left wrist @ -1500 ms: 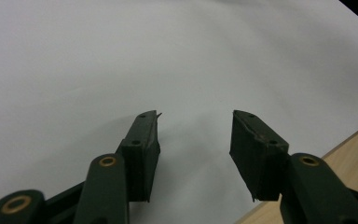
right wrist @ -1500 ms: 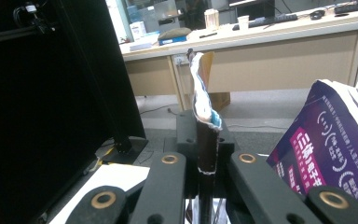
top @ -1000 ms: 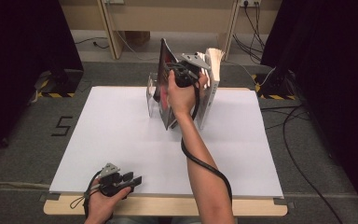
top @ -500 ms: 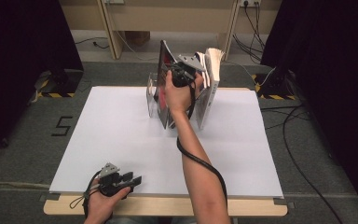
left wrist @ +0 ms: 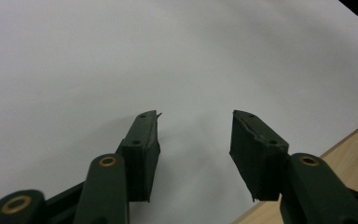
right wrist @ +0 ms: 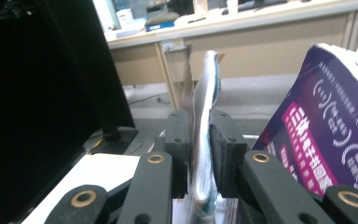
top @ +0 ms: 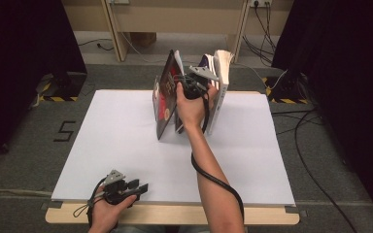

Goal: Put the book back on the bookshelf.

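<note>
Several books stand in a row at the table's far middle: a dark red one (top: 164, 99) leans at the left and a white one (top: 222, 82) stands at the right. My right gripper (top: 188, 81) reaches in among them. In the right gripper view a thin, shiny book (right wrist: 206, 88) stands upright between its pads (right wrist: 223, 149), beside a purple book (right wrist: 326, 135). The right gripper (right wrist: 199, 140) has just been opening its jaws, and the pads now sit loosely at the thin book's sides. My left gripper (top: 137, 186) (left wrist: 196, 140) rests open near the front edge with nothing between its fingers.
A white sheet (top: 116, 136) covers the table, with a wooden edge (top: 175, 216) at the front. Dark curtains hang at both sides. Cables (top: 301, 121) trail on the floor at the right, and a wooden bench (right wrist: 242, 42) stands beyond the table.
The right hand has shifted very slightly at the books. The left hand has kept still.
</note>
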The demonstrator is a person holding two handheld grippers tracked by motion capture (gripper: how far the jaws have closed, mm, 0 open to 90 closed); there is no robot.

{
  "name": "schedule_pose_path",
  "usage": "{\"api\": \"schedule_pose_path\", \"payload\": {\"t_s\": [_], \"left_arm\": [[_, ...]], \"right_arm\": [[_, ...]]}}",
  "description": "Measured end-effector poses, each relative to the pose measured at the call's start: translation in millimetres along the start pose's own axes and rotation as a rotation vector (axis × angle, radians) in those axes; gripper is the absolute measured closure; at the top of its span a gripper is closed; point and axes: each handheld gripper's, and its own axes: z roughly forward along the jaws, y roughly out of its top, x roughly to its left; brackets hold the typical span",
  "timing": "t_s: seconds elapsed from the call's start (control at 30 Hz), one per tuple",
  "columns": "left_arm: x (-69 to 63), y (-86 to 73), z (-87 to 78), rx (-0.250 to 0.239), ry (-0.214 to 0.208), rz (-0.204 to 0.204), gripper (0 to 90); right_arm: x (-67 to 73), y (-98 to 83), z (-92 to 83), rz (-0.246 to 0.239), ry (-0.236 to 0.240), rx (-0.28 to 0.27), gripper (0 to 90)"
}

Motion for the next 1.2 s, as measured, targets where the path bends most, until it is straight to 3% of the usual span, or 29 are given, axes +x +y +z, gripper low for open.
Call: {"api": "schedule_pose_path", "payload": {"t_s": [0.17,0.23,0.47,0.6,0.7,0.83,0.9,1.1,1.2], "left_arm": [[0.0,0.0,-0.1,0.002,0.000,0.001,51.1],[0.3,0.1,0.0,0.000,0.000,-0.002,51.1],[0.2,0.3,-0.5,0.002,-0.001,0.002,51.1],[0.3,0.3,-0.5,0.001,-0.001,0.000,51.1],[0.5,0.3,-0.5,0.002,-0.001,0.001,51.1],[0.9,0.4,-0.6,0.001,-0.002,0.001,51.1],[0.7,0.4,-0.8,0.001,-0.002,0.003,51.1],[-0.1,0.3,-0.1,0.002,-0.004,0.004,51.1],[0.0,0.3,-0.6,0.001,-0.005,0.005,51.1]], "right_arm": [[-6.2,2.5,0.1,0.036,0.040,0.048,74.0],[-9.1,4.4,-0.6,0.072,0.063,0.057,73.1],[-12.8,7.5,6.5,0.086,0.060,0.107,70.9],[-13.0,6.1,14.6,0.083,0.052,0.162,72.6],[-12.5,6.0,20.2,0.074,0.030,0.192,77.5],[-14.5,6.8,24.9,0.095,0.014,0.224,86.0],[-13.5,8.0,22.5,0.101,0.020,0.201,87.0],[10.2,15.8,6.0,-0.063,-0.036,0.088,87.2],[16.1,16.8,4.2,-0.080,-0.048,0.040,87.2]]}}
